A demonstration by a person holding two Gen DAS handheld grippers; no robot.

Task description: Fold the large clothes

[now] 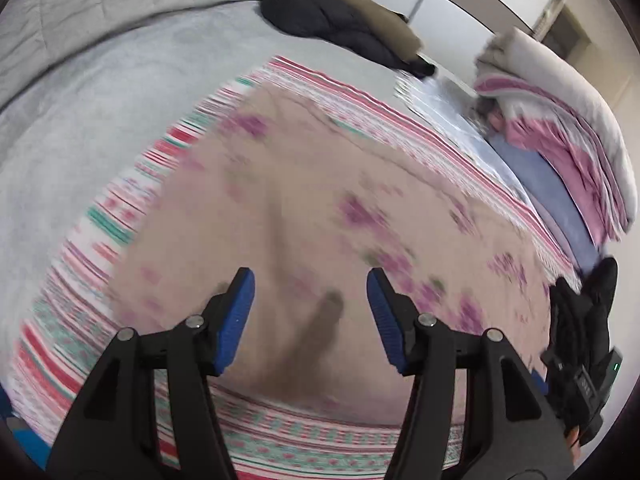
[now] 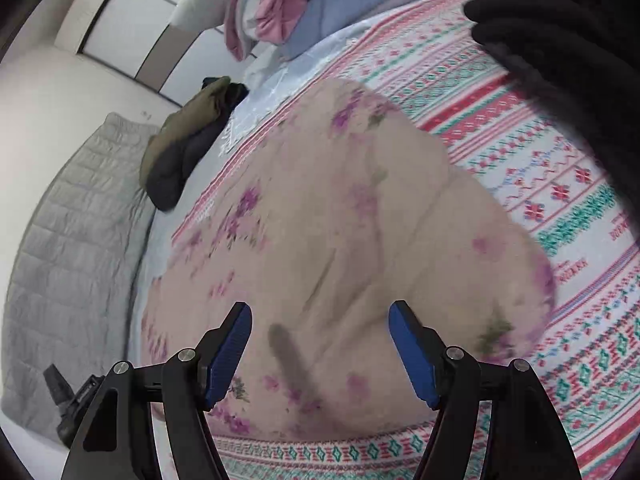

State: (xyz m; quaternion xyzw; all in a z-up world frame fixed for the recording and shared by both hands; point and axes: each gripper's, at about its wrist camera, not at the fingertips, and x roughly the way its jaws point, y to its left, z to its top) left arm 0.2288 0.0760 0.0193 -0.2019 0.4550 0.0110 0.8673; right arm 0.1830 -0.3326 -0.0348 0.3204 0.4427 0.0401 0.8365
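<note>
A large pale pink garment with purple flowers [image 1: 304,208] lies spread flat on a patterned red, green and white blanket [image 1: 120,224]. My left gripper [image 1: 311,280] is open and empty, hovering above the garment's near part. In the right wrist view the same garment [image 2: 328,216] lies on the blanket [image 2: 540,168]; my right gripper [image 2: 320,314] is open and empty above its near edge. Both views are motion-blurred. The right gripper shows at the right edge of the left wrist view [image 1: 580,344].
A dark and olive jacket [image 1: 340,20] lies at the far side on a grey bedcover [image 1: 100,80]. A pile of pink, white and blue bedding [image 1: 560,132] sits to the right. A black gloved hand [image 2: 560,40] fills the right view's upper right corner.
</note>
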